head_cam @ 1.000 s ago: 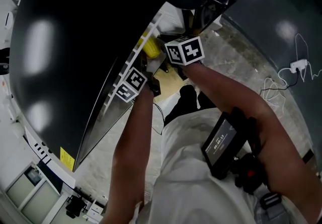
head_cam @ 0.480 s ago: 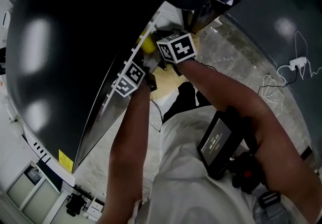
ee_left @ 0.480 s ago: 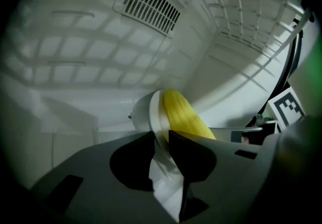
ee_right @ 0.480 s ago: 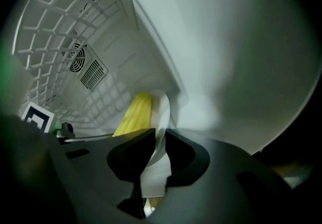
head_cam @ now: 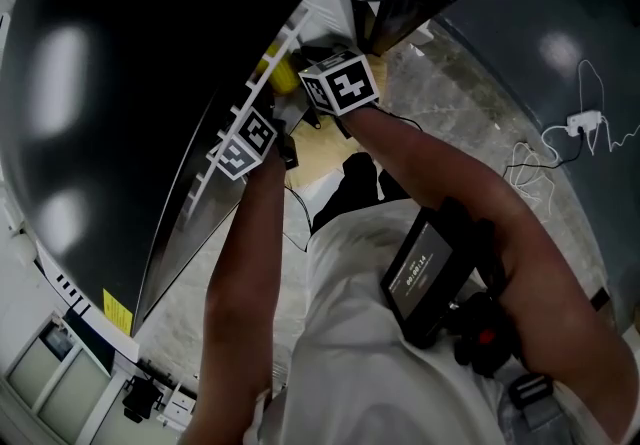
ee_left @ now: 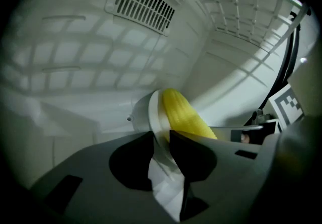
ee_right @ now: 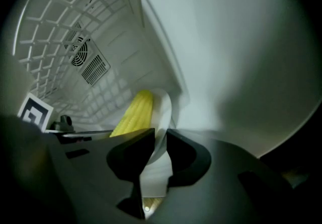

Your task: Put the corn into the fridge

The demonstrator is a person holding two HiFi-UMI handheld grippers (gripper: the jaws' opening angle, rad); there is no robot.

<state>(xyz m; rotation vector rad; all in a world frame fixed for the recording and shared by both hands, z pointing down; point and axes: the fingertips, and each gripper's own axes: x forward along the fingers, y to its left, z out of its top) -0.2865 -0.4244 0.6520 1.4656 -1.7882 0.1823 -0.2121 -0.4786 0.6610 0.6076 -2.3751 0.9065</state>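
Note:
A yellow corn cob (ee_left: 182,113) lies on a white plate (ee_left: 154,117) that is held inside the white fridge compartment (ee_left: 75,77). My left gripper (ee_left: 161,136) is shut on the plate's rim from one side. From the other side my right gripper (ee_right: 160,136) is shut on the same plate (ee_right: 165,106), with the corn (ee_right: 135,112) just past its jaws. In the head view the left gripper's marker cube (head_cam: 245,143) and the right gripper's marker cube (head_cam: 340,83) sit at the fridge opening, and a bit of the corn (head_cam: 282,73) shows between them.
A vent grille (ee_left: 145,2) is on the fridge's back wall, and a white wire shelf (ee_left: 251,1) hangs above the plate. The big black fridge door (head_cam: 120,83) stands open at the left. A white cable and plug (head_cam: 580,121) lie on the marbled floor (head_cam: 470,103).
Both grippers have moved forward and up into the fridge opening, carrying the plate with the corn further in.

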